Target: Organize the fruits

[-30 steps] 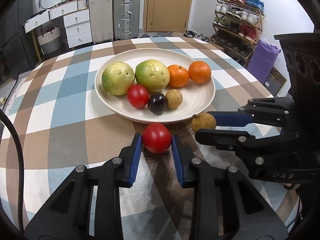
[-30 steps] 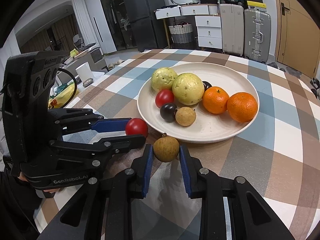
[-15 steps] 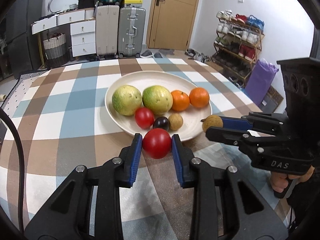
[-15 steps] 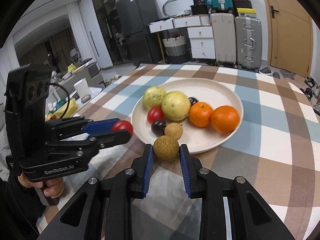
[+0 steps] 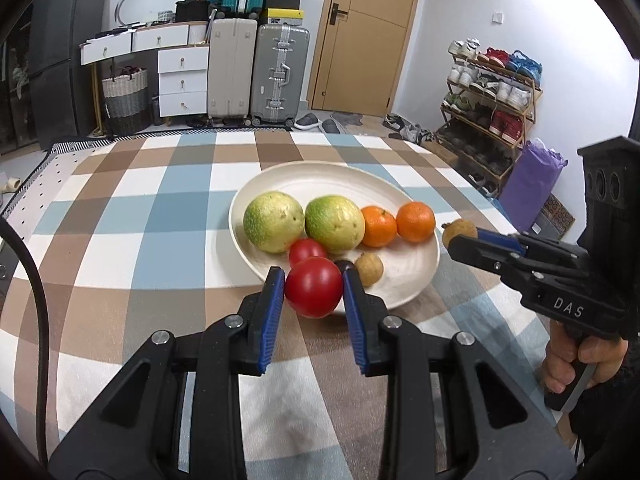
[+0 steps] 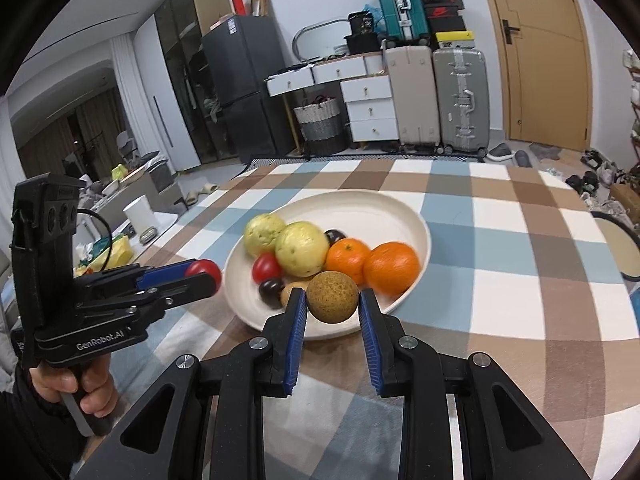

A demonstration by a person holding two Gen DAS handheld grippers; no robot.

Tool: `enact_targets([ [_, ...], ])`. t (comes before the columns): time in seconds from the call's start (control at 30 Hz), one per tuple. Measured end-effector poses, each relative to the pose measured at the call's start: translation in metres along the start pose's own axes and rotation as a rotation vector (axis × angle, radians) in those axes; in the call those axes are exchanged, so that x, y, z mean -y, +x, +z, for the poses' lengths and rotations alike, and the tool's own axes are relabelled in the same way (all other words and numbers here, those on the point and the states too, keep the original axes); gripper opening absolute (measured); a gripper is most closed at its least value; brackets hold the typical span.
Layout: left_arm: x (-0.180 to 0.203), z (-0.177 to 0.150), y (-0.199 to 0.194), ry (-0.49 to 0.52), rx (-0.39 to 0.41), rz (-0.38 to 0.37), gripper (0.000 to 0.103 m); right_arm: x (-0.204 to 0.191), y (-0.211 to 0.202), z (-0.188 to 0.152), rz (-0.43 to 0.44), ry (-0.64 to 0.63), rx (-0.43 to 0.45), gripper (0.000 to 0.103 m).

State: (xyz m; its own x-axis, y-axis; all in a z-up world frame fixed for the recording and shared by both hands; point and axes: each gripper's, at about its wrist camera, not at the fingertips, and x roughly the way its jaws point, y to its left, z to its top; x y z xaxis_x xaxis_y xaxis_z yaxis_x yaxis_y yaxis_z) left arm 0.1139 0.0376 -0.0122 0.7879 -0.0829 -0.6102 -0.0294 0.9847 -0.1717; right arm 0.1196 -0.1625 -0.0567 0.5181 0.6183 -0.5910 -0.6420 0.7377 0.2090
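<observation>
Left wrist view. Left gripper [image 5: 314, 292], black frame with blue ribbed pads, jaws clamped on a round glossy red tomato [image 5: 314, 286]. Tomato held clear of the table [image 5: 120, 240], which wears a brown, blue and white checked cloth, and hangs over the near rim of the wide cream ceramic plate [image 5: 416, 276].

On the plate: two large yellow-green round fruits [image 5: 274, 222] side by side toward its left half, two small oranges [image 5: 415, 221] to their right, a second smaller red tomato [image 5: 306, 250] just in front of the green pair. A dark purple round fruit [image 5: 346, 266] is mostly hidden behind the right pad; a small tan-brown round fruit [image 5: 369, 268] lies just right of it.

Right of the plate, the right gripper [image 5: 460, 236] comes in side-on, jaws closed on a rough brown round fruit [image 5: 458, 230] at the plate's right edge, above table level. A hand [image 5: 580, 360] wraps the handle.

Right wrist view. Right gripper [image 6: 333, 300], jaws clamped on the rough brown round fruit [image 6: 332, 297], held over the near rim of the cream plate [image 6: 400, 208]. The plate's fruit is slightly blurred. A second dark fruit [image 6: 335, 236] shows behind the green pair.

Left of the plate, the left gripper [image 6: 204, 274] holds the red tomato [image 6: 205, 271] just outside the plate's left rim, off the table. A hand [image 6: 72, 384] grips its handle.
</observation>
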Motion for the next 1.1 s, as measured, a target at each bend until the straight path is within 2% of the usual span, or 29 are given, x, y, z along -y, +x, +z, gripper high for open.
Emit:
enact_targets([
  [0.2,0.004,0.012,0.003,0.004,0.040,0.024,0.027,0.001,0.005,0.003,-0.010,0.000,0.009,0.028],
  [0.3,0.007,0.017,0.008,0.010,0.052,0.008,0.027,0.002,0.009,0.005,-0.012,0.003,0.004,0.028],
  [0.7,0.004,0.016,0.015,-0.002,0.043,-0.001,0.027,0.000,0.021,0.005,-0.025,-0.008,-0.032,0.028],
  [0.8,0.007,0.014,0.016,0.015,0.036,0.011,0.028,-0.002,0.021,0.005,-0.031,-0.017,-0.036,0.034],
  [0.83,0.007,0.014,0.016,0.017,0.034,0.016,0.028,-0.002,0.020,0.004,-0.032,-0.018,-0.029,0.040],
  [0.9,0.007,0.013,0.017,0.016,0.030,0.021,0.032,-0.002,0.017,0.004,-0.035,-0.021,-0.010,0.043],
  [1.0,0.005,0.011,0.015,0.005,0.041,0.031,0.052,-0.004,0.015,0.004,-0.041,-0.032,-0.001,0.049],
  [1.03,0.004,0.010,0.014,0.002,0.047,0.036,0.062,-0.005,0.014,0.003,-0.044,-0.035,0.002,0.054],
  [1.1,0.003,0.009,0.010,-0.005,0.065,0.046,0.069,-0.006,0.012,0.003,-0.046,-0.041,0.015,0.061],
])
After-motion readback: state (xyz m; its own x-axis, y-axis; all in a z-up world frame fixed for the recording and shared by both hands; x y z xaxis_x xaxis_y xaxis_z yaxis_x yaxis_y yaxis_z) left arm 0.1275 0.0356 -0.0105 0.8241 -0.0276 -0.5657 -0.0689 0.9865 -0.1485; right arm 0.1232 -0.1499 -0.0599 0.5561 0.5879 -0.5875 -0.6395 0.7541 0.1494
